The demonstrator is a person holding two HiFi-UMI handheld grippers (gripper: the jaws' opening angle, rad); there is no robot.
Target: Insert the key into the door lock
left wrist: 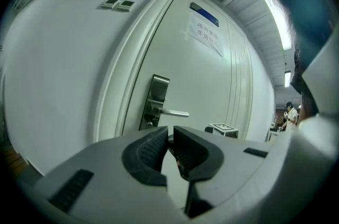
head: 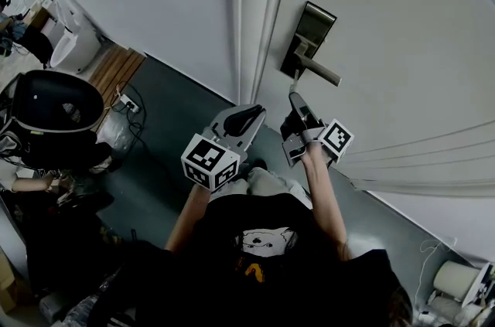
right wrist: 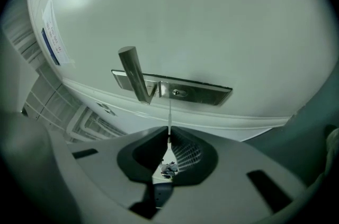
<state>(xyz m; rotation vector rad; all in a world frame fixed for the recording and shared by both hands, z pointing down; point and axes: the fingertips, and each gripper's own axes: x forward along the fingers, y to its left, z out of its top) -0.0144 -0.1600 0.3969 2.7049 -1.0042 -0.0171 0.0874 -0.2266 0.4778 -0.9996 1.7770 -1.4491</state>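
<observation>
right tool (right wrist: 169, 134) pinches the key (right wrist: 169, 114), its blade pointing at the lock (right wrist: 204, 95) just ahead; left tool (left wrist: 170, 135) closed.

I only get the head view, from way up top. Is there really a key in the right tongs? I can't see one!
Observer: Yes. The right gripper view shows the right tongs shut on a key. Its thin blade sticks out toward the lock plate.
Operator: Is it in the hole yet?
Observer: Not yet. In that view the keyhole sits just next to where the handle joins the plate. The blade's tip stops at the plate's near edge, a little to one side of the hole.
</observation>
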